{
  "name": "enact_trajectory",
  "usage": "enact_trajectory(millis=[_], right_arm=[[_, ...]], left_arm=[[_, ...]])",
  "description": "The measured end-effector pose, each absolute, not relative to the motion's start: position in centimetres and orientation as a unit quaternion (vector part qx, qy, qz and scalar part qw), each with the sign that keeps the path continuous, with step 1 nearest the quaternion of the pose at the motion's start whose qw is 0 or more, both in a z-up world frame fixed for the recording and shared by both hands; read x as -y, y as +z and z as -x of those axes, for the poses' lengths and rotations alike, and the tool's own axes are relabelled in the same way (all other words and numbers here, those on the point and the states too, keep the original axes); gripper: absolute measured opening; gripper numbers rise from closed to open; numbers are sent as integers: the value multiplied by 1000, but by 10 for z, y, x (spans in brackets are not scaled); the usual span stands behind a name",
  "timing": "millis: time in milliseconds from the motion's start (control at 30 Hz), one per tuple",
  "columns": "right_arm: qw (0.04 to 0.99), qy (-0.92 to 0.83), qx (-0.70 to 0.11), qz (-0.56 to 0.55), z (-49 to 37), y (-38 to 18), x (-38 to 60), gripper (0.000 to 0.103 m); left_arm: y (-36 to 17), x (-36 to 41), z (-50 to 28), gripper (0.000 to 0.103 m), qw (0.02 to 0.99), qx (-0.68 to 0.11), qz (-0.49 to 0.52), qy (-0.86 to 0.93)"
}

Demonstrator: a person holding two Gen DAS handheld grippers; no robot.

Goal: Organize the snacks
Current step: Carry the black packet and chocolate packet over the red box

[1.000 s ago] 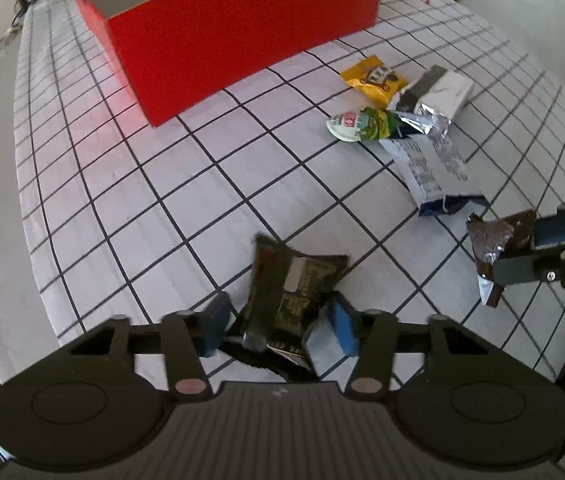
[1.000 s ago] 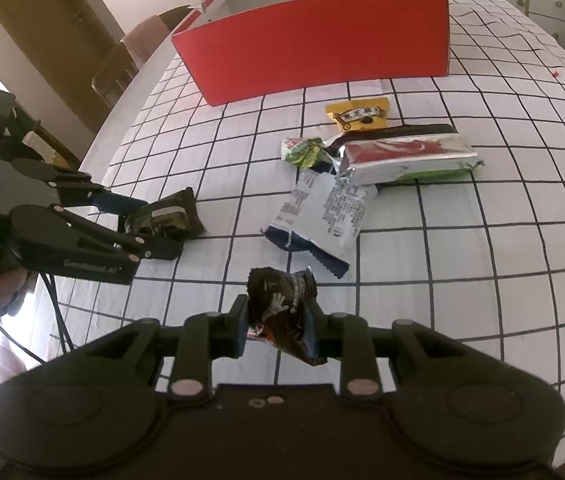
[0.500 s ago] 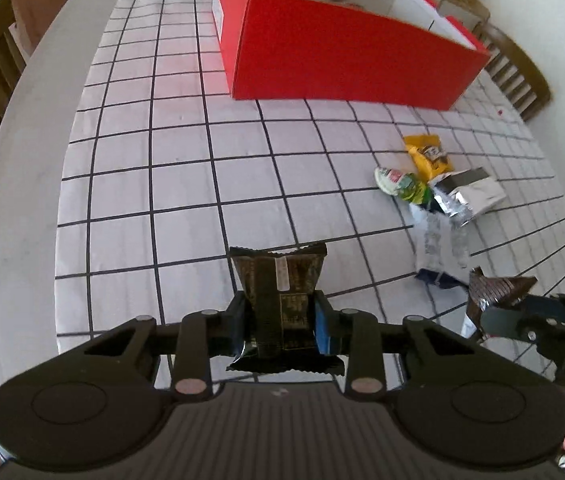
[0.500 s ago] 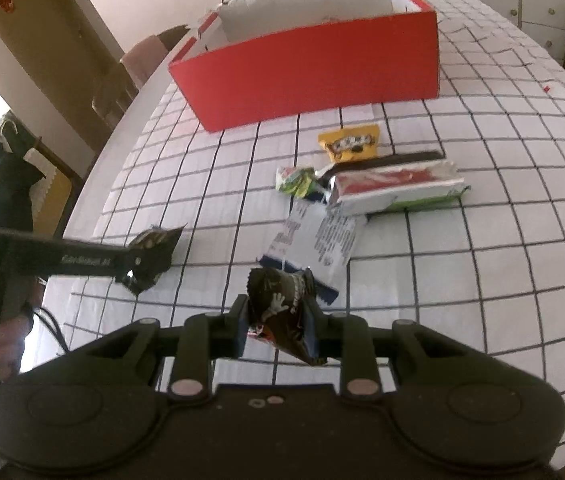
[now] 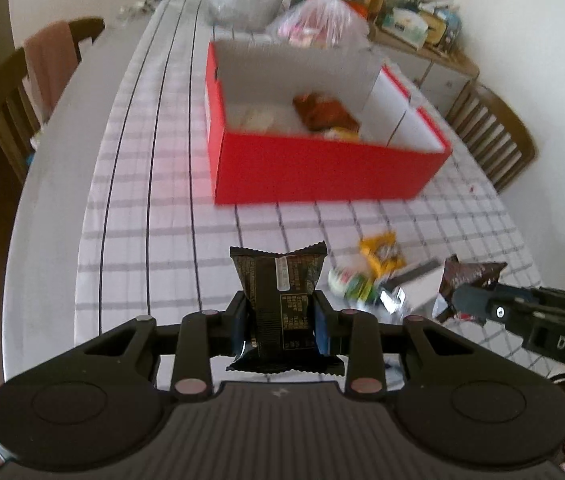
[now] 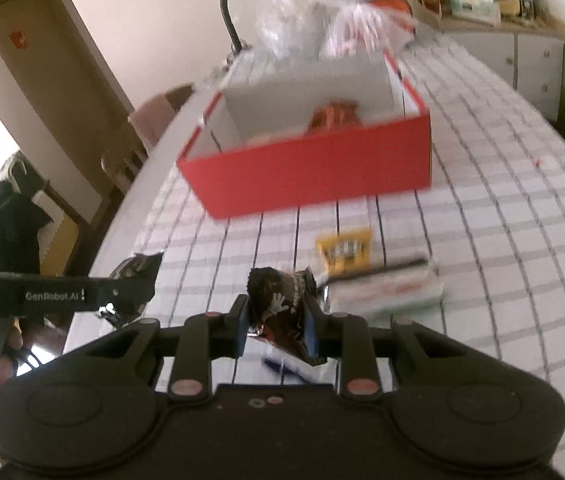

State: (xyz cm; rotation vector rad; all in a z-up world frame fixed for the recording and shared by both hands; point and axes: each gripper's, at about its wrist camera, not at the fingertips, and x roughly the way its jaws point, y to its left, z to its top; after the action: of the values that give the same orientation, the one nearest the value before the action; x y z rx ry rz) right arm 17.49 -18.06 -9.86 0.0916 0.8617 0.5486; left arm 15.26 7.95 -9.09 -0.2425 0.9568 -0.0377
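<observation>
- The red box (image 5: pixel 322 168) sits at the far end of the checked desk (image 5: pixel 154 216), now in open view with snacks inside.
- Both tools have lifted off the desk — delivery looks next.
- Left tool (image 5: pixel 280 320) clenches a black wrapper (image 5: pixel 278 300); right tool (image 6: pixel 276 326) clenches a dark packet (image 6: pixel 278 304).
- Writing: "GenRobot.AI", "DAS".

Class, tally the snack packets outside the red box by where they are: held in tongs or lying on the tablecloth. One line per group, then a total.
Held in tongs: 2, black packet in left tongs, dark brown packet in right tongs
Lying on tablecloth: 4, yellow packet, green packet, silver packet, white packet
Total: 6
</observation>
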Motion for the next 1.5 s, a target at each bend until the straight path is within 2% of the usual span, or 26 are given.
enact_trajectory(millis=[300,633,1067,1500], right_arm=[[898,265,-349,-36,-230,-45,179,26],[902,263,-342,-14,-306,-29,165,26],[879,253,-404,23,-399,-73,136,26],[851,260,-454,49,-430,-115,122,27]], left_arm=[[-49,-63,-199,32,904,-417,94,-10],[-36,-65,-276,32,901,-424,82,20],[-67,-74,-358,33,876,-475,59,55],[-113,-69,-394,33,840,-537,39,63]])
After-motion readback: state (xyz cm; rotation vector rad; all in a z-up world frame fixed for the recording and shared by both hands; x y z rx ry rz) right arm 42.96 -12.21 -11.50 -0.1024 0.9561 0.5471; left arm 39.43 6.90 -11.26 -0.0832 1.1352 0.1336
